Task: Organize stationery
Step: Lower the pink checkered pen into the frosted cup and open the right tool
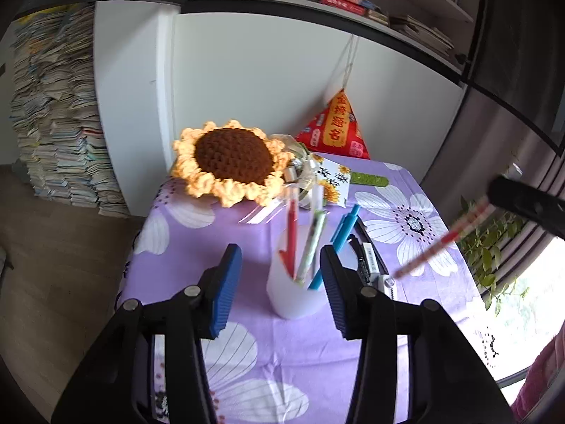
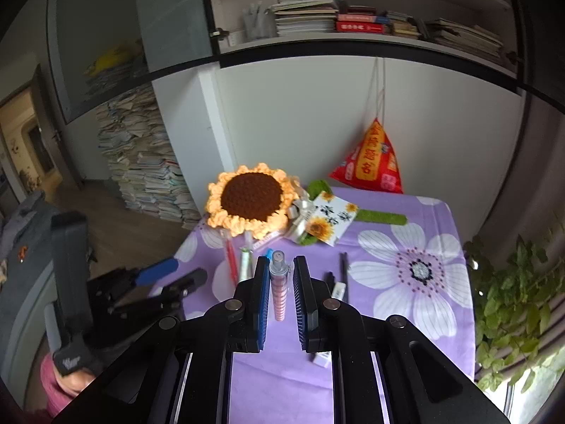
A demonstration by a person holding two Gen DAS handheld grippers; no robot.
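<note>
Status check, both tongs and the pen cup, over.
Left tongs open, empty. Right tongs shut on pink pen. White cup holds three pens. Nothing blocking.

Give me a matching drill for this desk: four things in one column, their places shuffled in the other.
1. red pen
2. pink striped pen
3. black marker with white label
4. crocheted yellow-and-brown sunflower

A. lying on the purple flowered cloth
B. clamped in the right gripper
C. at the far end, by the white wall
D. standing in the white translucent cup

Pairs: 1-D, 2-B, 3-A, 4-C.
</note>
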